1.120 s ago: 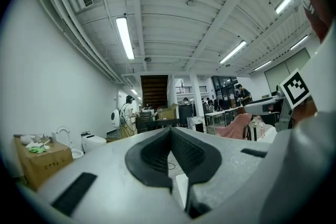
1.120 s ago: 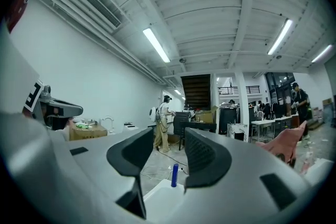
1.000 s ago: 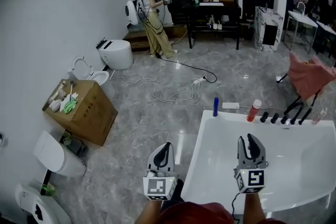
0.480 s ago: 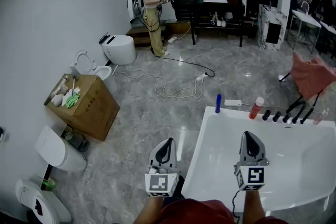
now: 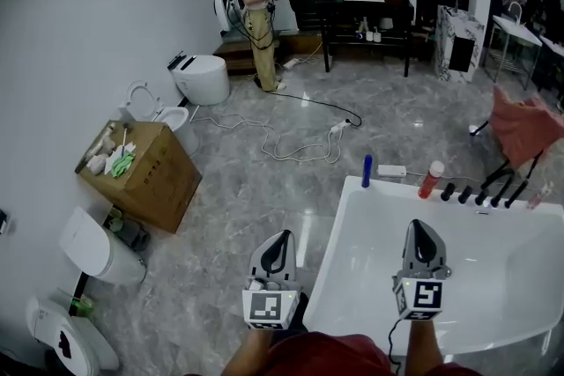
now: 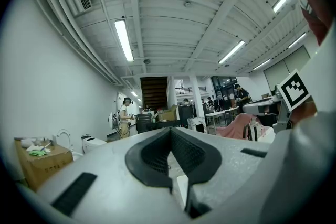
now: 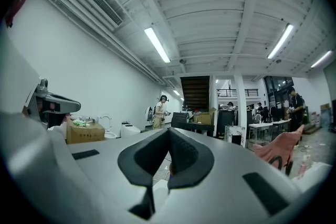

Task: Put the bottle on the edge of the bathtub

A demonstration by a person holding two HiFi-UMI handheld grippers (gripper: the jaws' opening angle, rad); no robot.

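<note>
Left tool (image 5: pixel 279 237), right tool (image 5: pixel 421 227) shut, empty, parked idle by bathtub (image 5: pixel 345 229) near edge; blue bottle (image 5: pixel 367 172) upright on far edge, probably placed.

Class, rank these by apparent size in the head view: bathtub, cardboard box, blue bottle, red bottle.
1. The bathtub, by far.
2. The cardboard box, though it lies farther away.
3. The blue bottle and the red bottle look about alike, so they are not ranked.
</note>
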